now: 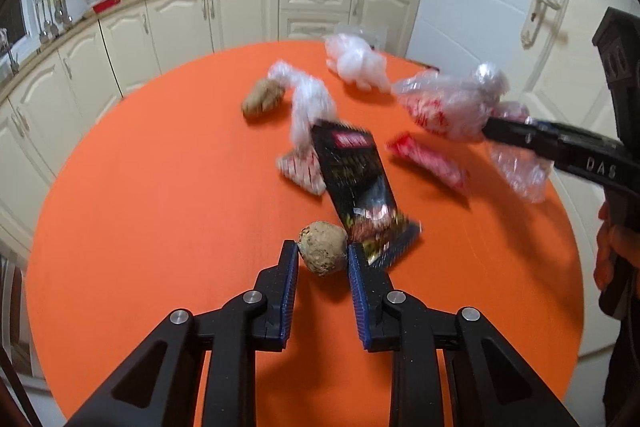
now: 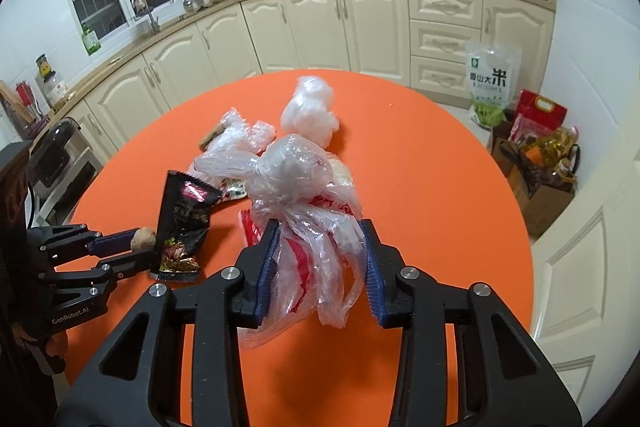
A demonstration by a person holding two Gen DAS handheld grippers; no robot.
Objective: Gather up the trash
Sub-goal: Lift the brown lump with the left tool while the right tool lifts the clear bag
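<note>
Crosswise, the black wrapper [image 1: 362, 187] runs away from the left tongs [image 1: 323, 259] pinching a brown ball [image 1: 322, 246]; right tongs [image 2: 319, 247] clamp a plastic bag [image 2: 304, 195].

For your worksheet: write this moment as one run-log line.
left gripper: shut on brown crumpled paper ball | right gripper: shut on clear plastic bag | round orange table: wrappers left

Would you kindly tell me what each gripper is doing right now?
Left gripper: shut on the brown lump, black wrapper caught alongside.
Right gripper: shut on the clear plastic bag.
</note>
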